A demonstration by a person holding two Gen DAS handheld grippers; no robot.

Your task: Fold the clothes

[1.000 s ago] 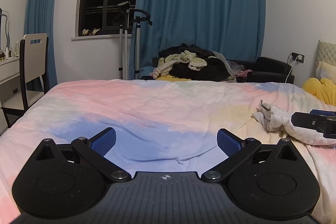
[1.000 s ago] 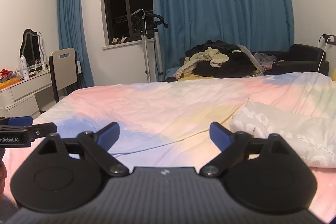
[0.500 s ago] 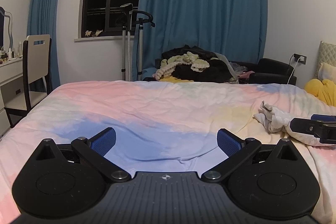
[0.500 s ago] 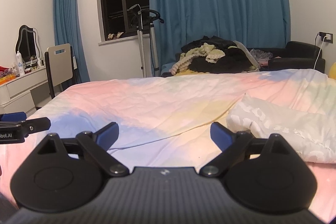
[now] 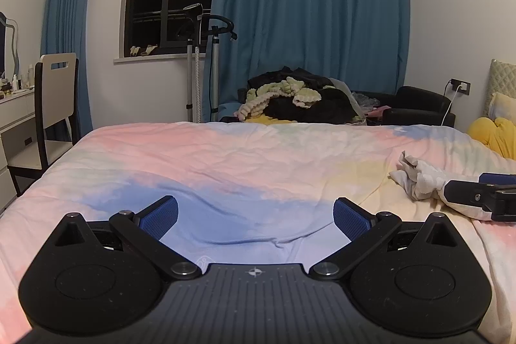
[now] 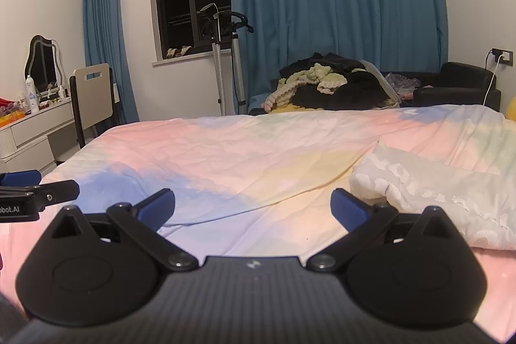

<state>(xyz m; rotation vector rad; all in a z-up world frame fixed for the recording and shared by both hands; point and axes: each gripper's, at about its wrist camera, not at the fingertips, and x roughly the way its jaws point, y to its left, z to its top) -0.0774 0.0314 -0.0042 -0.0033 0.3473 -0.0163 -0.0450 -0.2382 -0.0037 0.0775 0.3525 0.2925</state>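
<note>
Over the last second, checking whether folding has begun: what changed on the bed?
Little. The right gripper is opening slightly wider, nothing between its fingers. The left gripper remains open and empty. The white garment lies crumpled on the bedspread, untouched. Nothing was picked up or released.

Bed in front, window wall behind

A crumpled garment lies on the bed's right side; beyond the far edge sits a clothes pile, with a chair and desk to the left.
</note>
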